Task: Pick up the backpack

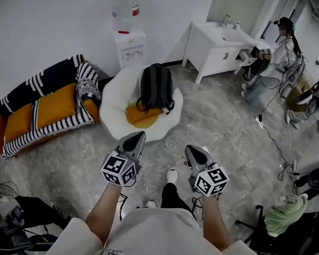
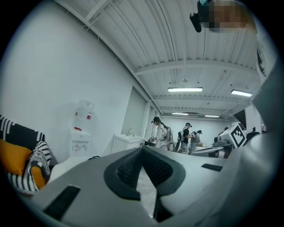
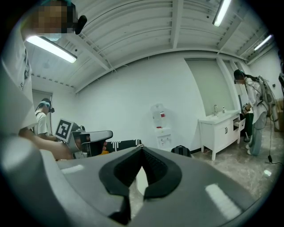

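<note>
A black backpack [image 1: 156,87] stands upright on a round white chair [image 1: 113,100], against an orange cushion [image 1: 142,115]. My left gripper [image 1: 139,136] is held level just short of the chair's front rim, jaws shut and empty. My right gripper [image 1: 188,149] is beside it over the floor, further from the chair, also shut and empty. In the left gripper view the shut jaws [image 2: 142,149] hide most of the chair. In the right gripper view the shut jaws [image 3: 142,150] sit below the backpack [image 3: 181,150], which shows small ahead.
A sofa [image 1: 48,110] with a striped blanket and orange cushions stands left of the chair. A water dispenser [image 1: 129,43] and a white sink cabinet [image 1: 219,45] line the back wall. People [image 1: 283,53] work at the right, with cables [image 1: 276,145] on the floor.
</note>
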Action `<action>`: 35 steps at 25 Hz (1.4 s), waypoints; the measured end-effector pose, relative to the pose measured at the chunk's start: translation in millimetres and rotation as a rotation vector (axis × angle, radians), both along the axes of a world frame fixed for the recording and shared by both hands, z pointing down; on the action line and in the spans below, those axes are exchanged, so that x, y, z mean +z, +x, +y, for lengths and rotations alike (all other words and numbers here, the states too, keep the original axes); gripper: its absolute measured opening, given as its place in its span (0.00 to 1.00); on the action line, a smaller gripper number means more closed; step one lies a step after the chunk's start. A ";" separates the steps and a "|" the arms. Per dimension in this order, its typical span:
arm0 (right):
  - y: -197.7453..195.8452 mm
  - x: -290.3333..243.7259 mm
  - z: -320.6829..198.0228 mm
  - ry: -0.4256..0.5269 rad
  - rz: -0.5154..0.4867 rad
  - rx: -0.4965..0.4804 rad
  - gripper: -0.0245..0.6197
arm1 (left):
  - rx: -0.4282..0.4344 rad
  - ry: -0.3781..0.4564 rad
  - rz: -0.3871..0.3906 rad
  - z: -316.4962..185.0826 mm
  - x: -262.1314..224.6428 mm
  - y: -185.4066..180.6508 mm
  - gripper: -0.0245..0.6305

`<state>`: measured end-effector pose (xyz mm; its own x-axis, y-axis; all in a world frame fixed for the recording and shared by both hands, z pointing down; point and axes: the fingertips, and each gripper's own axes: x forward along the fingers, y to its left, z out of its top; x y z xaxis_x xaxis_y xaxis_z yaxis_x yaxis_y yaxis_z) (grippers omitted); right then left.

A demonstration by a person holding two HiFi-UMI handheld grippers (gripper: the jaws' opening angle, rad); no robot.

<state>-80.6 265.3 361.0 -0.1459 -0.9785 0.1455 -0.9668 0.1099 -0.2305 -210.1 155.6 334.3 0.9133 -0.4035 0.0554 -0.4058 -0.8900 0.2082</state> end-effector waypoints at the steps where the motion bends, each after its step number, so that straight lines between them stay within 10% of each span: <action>1: 4.1 0.7 -6.1 -0.002 -0.001 -0.003 0.04 | -0.003 -0.004 0.002 -4.9 0.5 2.6 0.02; 35: 224.7 33.3 -231.5 -0.070 -0.141 -0.226 0.04 | -0.231 -0.050 -0.089 -185.8 20.7 188.9 0.02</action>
<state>144.1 33.9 394.4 -0.3835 -0.9070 0.1741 -0.8772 0.2987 -0.3758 -21.2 -30.2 355.0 0.7881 -0.5955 0.1562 -0.6156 -0.7612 0.2039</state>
